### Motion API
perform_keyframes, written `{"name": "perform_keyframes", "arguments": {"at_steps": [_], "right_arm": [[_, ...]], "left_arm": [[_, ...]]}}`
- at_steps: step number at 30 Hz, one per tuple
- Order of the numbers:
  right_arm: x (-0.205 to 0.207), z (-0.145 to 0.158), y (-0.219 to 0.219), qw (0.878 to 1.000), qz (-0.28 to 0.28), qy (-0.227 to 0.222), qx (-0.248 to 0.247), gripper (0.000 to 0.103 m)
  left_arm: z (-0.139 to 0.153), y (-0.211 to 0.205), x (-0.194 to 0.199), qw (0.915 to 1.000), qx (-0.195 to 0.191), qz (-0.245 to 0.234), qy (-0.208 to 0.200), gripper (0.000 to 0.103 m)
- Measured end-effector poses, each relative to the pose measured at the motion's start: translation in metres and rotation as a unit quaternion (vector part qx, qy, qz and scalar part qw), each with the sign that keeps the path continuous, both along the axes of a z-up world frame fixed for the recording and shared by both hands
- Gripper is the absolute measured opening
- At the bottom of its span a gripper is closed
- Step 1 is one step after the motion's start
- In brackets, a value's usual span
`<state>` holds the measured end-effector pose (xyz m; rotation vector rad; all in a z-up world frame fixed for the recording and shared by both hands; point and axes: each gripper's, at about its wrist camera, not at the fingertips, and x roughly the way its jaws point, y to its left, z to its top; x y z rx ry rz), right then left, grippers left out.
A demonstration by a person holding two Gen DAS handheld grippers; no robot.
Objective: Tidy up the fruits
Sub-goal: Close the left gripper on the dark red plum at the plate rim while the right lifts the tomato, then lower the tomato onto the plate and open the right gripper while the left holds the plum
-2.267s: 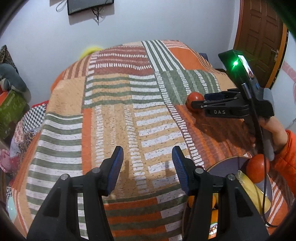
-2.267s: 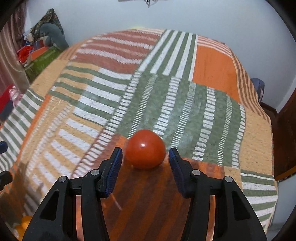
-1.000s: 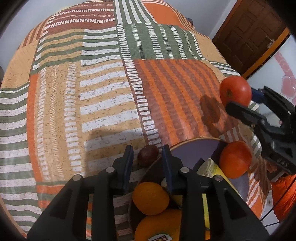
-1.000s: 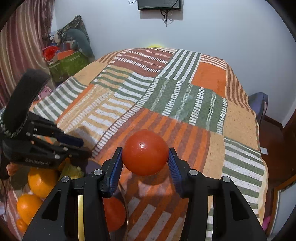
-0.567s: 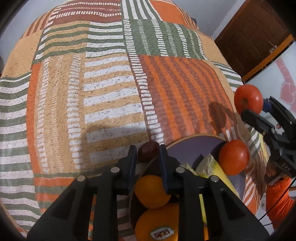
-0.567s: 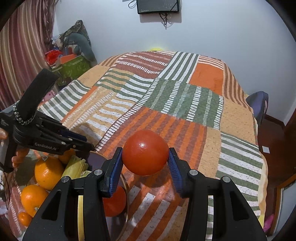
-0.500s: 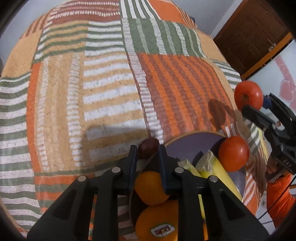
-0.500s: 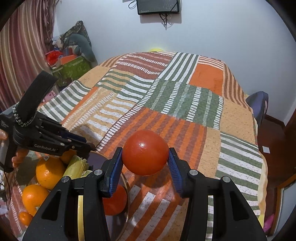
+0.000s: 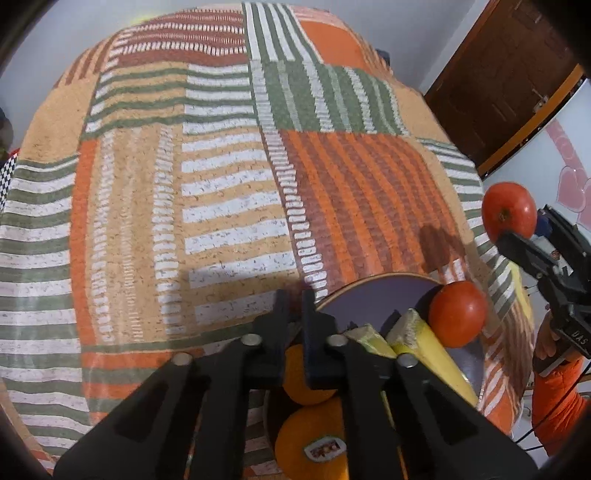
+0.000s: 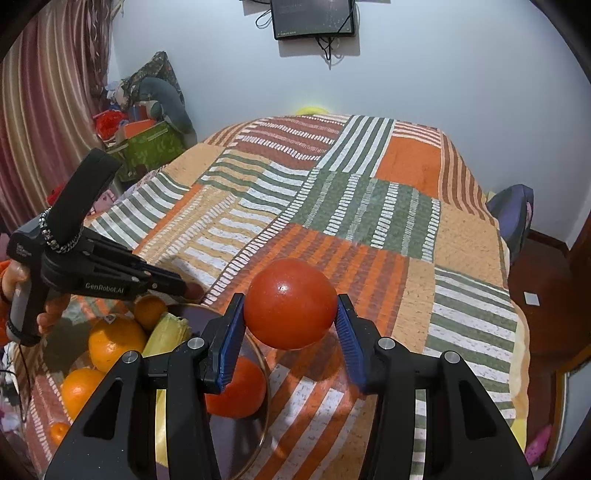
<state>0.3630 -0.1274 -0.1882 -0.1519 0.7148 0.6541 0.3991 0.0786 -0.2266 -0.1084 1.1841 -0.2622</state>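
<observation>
My right gripper (image 10: pixel 290 325) is shut on a red tomato (image 10: pixel 290 308) and holds it in the air beside the plate's right rim; it also shows in the left wrist view (image 9: pixel 509 211). The round plate (image 9: pixel 376 291) holds another tomato (image 9: pixel 457 314), oranges (image 9: pixel 314 435) and corn (image 9: pixel 424 345). My left gripper (image 9: pixel 294 299) is closed almost fully over the plate's far rim, pinching a small dark reddish fruit (image 10: pixel 192 290) that its fingers nearly hide.
The plate lies on a bed with an orange, green and white patchwork cover (image 9: pixel 221 166). A wooden door (image 9: pixel 498 77) stands at the right. Bags and clutter (image 10: pixel 147 140) sit by the curtain at the left. A screen (image 10: pixel 314 18) hangs on the wall.
My right gripper took hold of the tomato, lifted it and carried it to the plate. My left gripper closed on the small dark fruit at the plate's rim and has tightened further.
</observation>
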Motion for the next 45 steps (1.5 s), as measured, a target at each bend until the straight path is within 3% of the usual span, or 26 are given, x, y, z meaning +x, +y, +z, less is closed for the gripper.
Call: {"name": "perform_keyframes", "arguments": {"at_steps": [8, 14, 20, 23, 26, 34, 37, 39, 45], "right_arm": [[-0.019, 0.011, -0.002, 1.000, 0.003, -0.005, 0.005, 0.045], [-0.024, 0.010, 0.001, 1.000, 0.007, -0.008, 0.002, 0.045], [-0.020, 0.005, -0.002, 1.000, 0.008, -0.005, -0.004, 0.045], [-0.019, 0.001, -0.003, 1.000, 0.008, -0.003, -0.005, 0.045], [-0.017, -0.002, -0.002, 1.000, 0.007, 0.000, -0.005, 0.045], [-0.022, -0.002, 0.001, 1.000, 0.014, -0.001, -0.008, 0.045], [-0.021, -0.002, 0.001, 1.000, 0.015, -0.002, -0.008, 0.045], [-0.019, -0.003, 0.001, 1.000, 0.014, -0.001, -0.010, 0.045], [-0.017, -0.007, -0.003, 1.000, 0.013, 0.003, -0.009, 0.045]], "left_arm": [[0.032, 0.003, -0.020, 0.9993, 0.005, -0.002, -0.037, 0.003], [0.006, -0.005, -0.005, 0.9999, 0.002, 0.008, 0.007, 0.017], [-0.015, -0.009, 0.006, 0.9996, 0.002, 0.011, 0.026, 0.019], [-0.016, -0.005, 0.006, 0.9996, -0.007, 0.013, 0.026, 0.019], [-0.016, -0.003, 0.004, 0.9997, -0.003, 0.011, 0.021, 0.006], [-0.008, 0.004, 0.002, 0.9994, -0.025, 0.015, 0.018, 0.003], [-0.008, 0.004, 0.003, 0.9989, -0.035, 0.017, 0.026, 0.016], [-0.008, 0.001, 0.005, 0.9991, -0.031, 0.020, 0.023, 0.033], [-0.026, -0.005, 0.013, 0.9979, -0.025, 0.029, 0.053, 0.034]]}}
